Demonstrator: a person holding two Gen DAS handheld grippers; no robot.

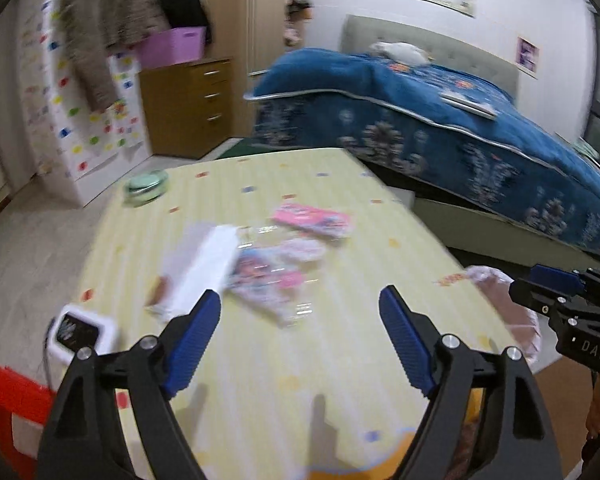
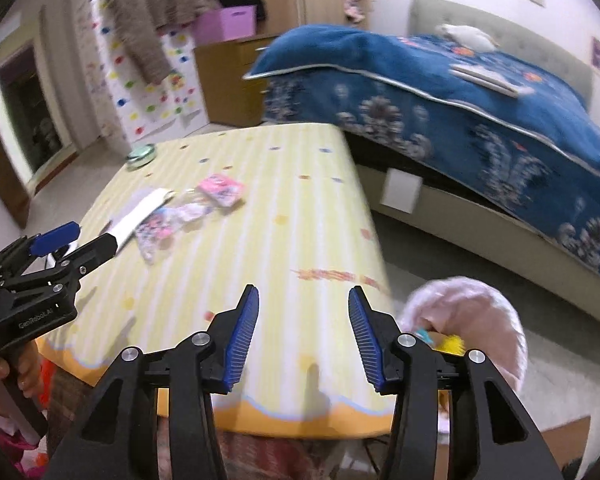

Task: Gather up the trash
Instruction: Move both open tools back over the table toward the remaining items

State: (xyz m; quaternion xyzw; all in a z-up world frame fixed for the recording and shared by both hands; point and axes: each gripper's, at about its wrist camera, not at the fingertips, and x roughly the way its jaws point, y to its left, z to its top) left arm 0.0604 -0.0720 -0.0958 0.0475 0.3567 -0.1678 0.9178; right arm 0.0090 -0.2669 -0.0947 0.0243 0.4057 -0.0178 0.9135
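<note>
Several wrappers lie on the yellow striped table [image 1: 280,360]: a pink packet [image 1: 312,220], a clear printed wrapper [image 1: 268,276] and a white paper piece [image 1: 204,268]. My left gripper [image 1: 300,300] hovers open just short of them, with nothing between its fingers. In the right wrist view the same pink packet [image 2: 222,190], printed wrapper [image 2: 160,232] and white paper [image 2: 140,212] lie far ahead on the left. My right gripper [image 2: 304,294] is open and empty over the table's near edge [image 2: 300,412]. The left gripper [image 2: 86,240] shows at the left, the right gripper [image 1: 526,282] at the right.
A pink-lined bag [image 2: 472,312] holding yellow and blue scraps hangs off the table's right corner. A green round box [image 1: 146,186] sits at the far left corner and a small white device [image 1: 84,332] at the left edge. A blue-covered bed [image 1: 460,128] stands beyond.
</note>
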